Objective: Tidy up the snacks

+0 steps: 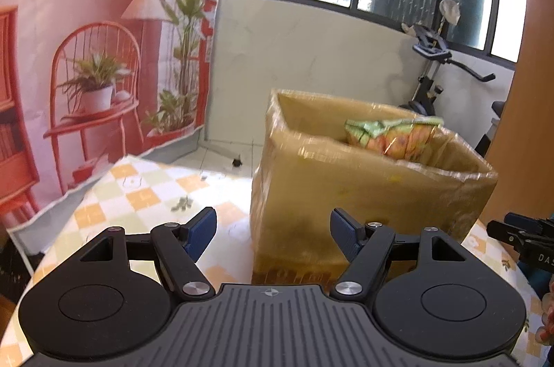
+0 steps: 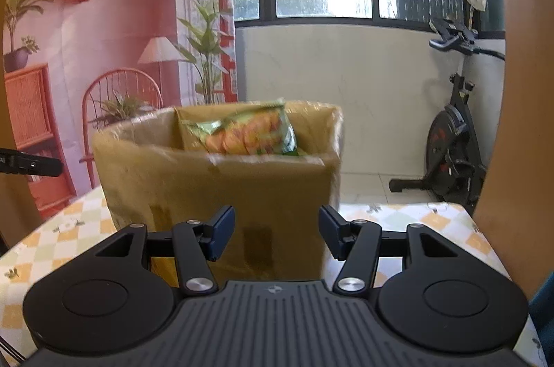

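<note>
- Left wrist view: snack bag (image 1: pixel 394 136) is blurred, its lower part hidden inside cardboard box (image 1: pixel 363 187) on bench (image 1: pixel 138 194).
- Left claw (image 1: pixel 273 237) and right claw (image 2: pixel 277 233) are held open, empty, angled downward before the box.

A tape-wrapped brown cardboard box (image 2: pixel 221 194) is standing open-topped on the checkered tablecloth (image 2: pixel 415 221). 1 green-and-orange snack bag (image 2: pixel 246 133) is sticking up tilted inside it, leaning against the far wall, its crinkled top poking above the rim.
</note>
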### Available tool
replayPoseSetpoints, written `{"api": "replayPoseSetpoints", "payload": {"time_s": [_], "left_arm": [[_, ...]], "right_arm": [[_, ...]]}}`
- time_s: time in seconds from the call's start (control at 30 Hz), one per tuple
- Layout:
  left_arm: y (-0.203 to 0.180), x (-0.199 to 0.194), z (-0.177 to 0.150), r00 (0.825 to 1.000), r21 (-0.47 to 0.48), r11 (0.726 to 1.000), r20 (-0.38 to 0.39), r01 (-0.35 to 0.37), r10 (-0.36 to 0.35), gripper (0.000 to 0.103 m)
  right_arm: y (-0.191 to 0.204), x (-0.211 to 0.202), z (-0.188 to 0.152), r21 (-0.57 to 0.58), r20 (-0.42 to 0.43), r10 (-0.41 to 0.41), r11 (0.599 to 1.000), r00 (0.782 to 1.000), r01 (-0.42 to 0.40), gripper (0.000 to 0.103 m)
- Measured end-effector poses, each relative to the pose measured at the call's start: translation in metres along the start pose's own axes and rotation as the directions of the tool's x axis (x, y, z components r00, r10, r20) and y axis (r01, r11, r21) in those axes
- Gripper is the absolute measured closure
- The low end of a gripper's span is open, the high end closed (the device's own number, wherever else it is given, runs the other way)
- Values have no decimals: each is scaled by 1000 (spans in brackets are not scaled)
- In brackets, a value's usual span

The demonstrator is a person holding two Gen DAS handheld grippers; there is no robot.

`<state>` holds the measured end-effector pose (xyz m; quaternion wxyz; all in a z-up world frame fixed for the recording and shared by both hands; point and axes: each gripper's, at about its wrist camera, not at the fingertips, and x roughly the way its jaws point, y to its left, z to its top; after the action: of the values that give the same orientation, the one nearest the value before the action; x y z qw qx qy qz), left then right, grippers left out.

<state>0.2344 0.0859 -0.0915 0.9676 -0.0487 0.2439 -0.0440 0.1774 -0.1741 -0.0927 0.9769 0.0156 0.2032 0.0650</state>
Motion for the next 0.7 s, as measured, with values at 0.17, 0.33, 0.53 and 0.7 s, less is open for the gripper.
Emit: {"api": "replayPoseSetpoints", "payload": {"time_s": [0.17, 0.33, 0.53, 0.7], "left_arm": [[7, 7, -18, 999, -17, 1000, -49, -15, 14, 28], [10, 15, -36, 995, -17, 1000, -98, -15, 14, 28], [11, 25, -54, 989, -26, 1000, -150, -12, 7, 28], [11, 34, -63, 985, -28, 1000, -175, -2, -3, 28]], "right_arm": [[-14, 2, -20, 16, -47, -27, 999, 999, 28, 46], [-24, 2, -40, 22, -86, -60, 998, 994, 62, 46], [-42, 3, -68, 64, -160, -92, 993, 983, 103, 46], [-52, 0, -91, 128, -242, -98, 983, 965, 132, 46]]}}
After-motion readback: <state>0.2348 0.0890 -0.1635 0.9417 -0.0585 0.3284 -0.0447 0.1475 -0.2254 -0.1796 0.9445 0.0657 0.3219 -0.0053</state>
